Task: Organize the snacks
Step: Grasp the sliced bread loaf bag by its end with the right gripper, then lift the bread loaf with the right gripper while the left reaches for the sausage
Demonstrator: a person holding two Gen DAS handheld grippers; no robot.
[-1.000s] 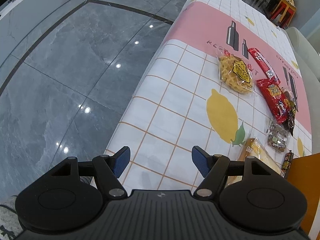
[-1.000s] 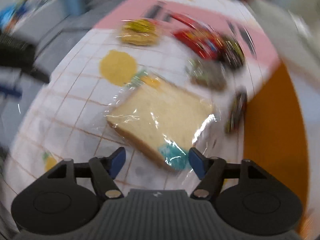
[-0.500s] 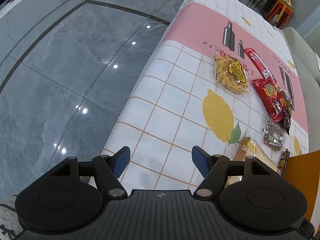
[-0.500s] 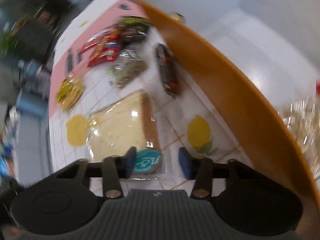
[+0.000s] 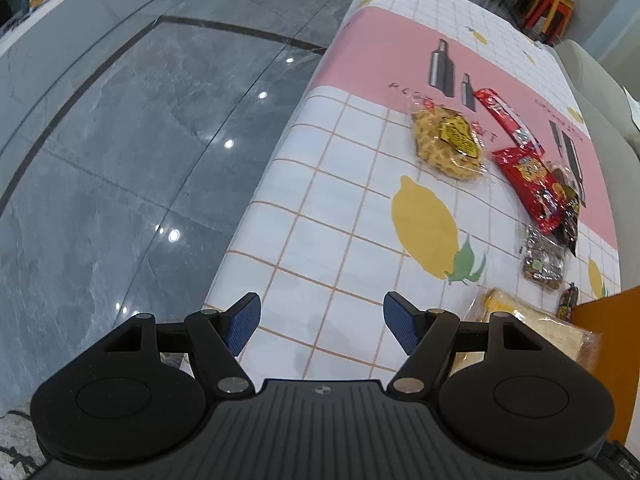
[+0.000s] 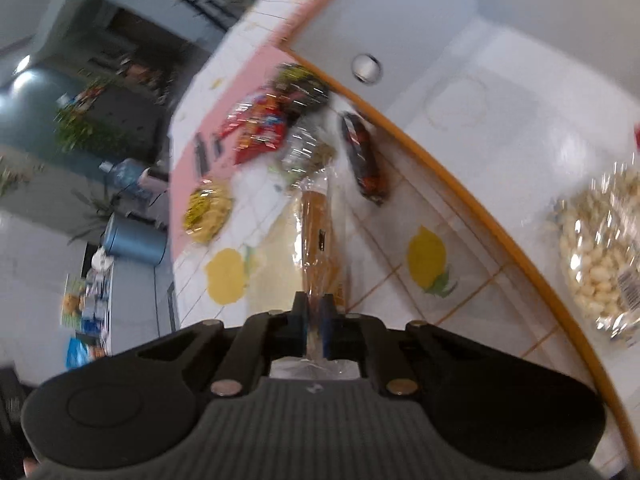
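My right gripper (image 6: 315, 322) is shut on the wrapper of a packaged bread slice (image 6: 318, 236), held edge-on above the tablecloth beside the orange-rimmed white bin (image 6: 472, 196). A bag of white puffs (image 6: 600, 256) lies in the bin. The bread also shows in the left wrist view (image 5: 532, 324). My left gripper (image 5: 322, 322) is open and empty over the near table edge. A waffle pack (image 5: 448, 142), red snack bags (image 5: 528, 184), a dark nut pack (image 5: 542, 260) and a small dark bar (image 5: 567, 300) lie on the cloth.
The lemon-print tablecloth (image 5: 340, 216) covers the table, with its left edge dropping to a grey tiled floor (image 5: 120, 160). The orange bin corner (image 5: 608, 320) sits at the right. A blue barrel (image 6: 132, 240) stands on the floor.
My right gripper closed on the bread pack and lifted and turned it edge-on next to the bin. My left gripper drifted slightly but stays open.
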